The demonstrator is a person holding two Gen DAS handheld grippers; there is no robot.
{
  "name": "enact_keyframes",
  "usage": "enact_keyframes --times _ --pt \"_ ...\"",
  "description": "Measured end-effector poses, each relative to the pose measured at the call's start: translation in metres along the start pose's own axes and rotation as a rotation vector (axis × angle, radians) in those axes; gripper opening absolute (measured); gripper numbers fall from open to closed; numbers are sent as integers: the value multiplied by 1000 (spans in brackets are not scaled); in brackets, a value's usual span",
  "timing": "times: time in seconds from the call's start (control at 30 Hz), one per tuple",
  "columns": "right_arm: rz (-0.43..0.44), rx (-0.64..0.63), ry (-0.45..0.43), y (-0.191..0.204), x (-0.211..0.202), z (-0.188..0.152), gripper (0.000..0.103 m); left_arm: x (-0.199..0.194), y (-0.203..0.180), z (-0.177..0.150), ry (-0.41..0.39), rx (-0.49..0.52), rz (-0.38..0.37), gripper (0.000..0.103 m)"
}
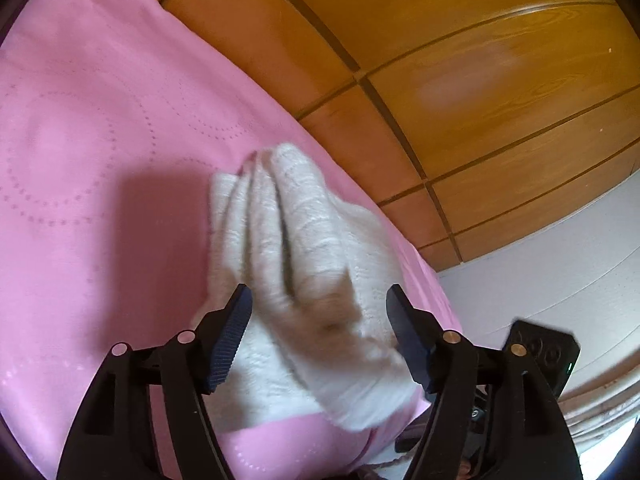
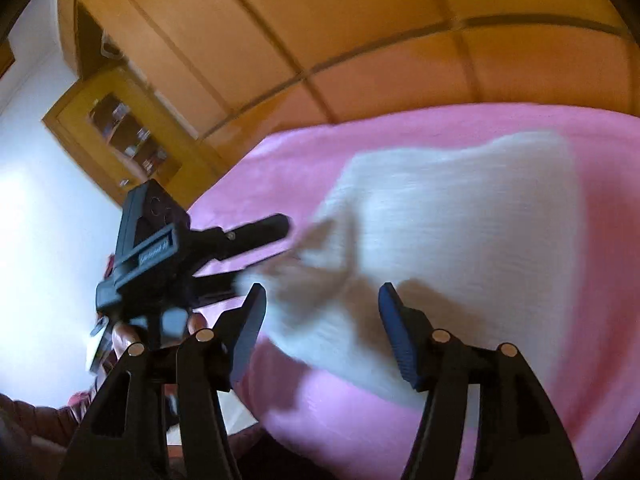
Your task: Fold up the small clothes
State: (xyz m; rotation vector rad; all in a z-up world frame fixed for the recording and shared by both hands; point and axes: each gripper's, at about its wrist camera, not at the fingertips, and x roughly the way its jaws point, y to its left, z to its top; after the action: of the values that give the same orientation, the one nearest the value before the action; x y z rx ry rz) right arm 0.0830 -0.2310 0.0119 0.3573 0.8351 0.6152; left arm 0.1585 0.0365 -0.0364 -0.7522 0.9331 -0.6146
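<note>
A small white knit garment [image 1: 304, 240] lies bunched in long folds on a pink bedspread [image 1: 100, 160]. My left gripper [image 1: 318, 294] stands open over its near end, a ribbed pad on each side of the cloth and neither clearly pressing it. In the right wrist view the same garment [image 2: 460, 220] spreads wider across the bedspread [image 2: 400, 420], blurred. My right gripper [image 2: 322, 290] is open above its near corner, which lies between and below the fingers. The left gripper's fingers [image 2: 260, 232] reach in from the left, held by a hand [image 2: 120, 332].
A wooden panelled wardrobe [image 1: 480, 80] runs along the far side of the bed. A white wall [image 1: 540, 272] is at the right, and the bed edge drops off near it. A small wooden shelf cabinet [image 2: 128, 140] hangs on the wall.
</note>
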Motion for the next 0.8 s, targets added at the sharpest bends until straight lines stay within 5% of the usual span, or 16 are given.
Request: enact_keyframes --times 0.17,0.23,0.27,0.37,0.47,0.57,0.8 --pt "-179 12 -31 -34 -29 -19 58 28 -8 13 66 -7 50 68" --pt "-209 0 -31 -34 -25 -23 58 36 -18 18 70 17 84 53" --pt "-218 -12 -28 -31 -23 -24 59 36 -23 21 70 50 117 31" --pt "-223 -62 5 -21 -10 -34 61 28 -35 13 16 143 270 23" --pt "-251 -98 43 -13 13 -46 61 34 -23 -2 -2 212 472 24" --pt "-291 -149 55 -10 26 -52 62 36 -27 -16 -70 285 587 48" --pt "-198 -67 -6 -22 -17 -17 62 27 -53 -27 -124 397 665 51"
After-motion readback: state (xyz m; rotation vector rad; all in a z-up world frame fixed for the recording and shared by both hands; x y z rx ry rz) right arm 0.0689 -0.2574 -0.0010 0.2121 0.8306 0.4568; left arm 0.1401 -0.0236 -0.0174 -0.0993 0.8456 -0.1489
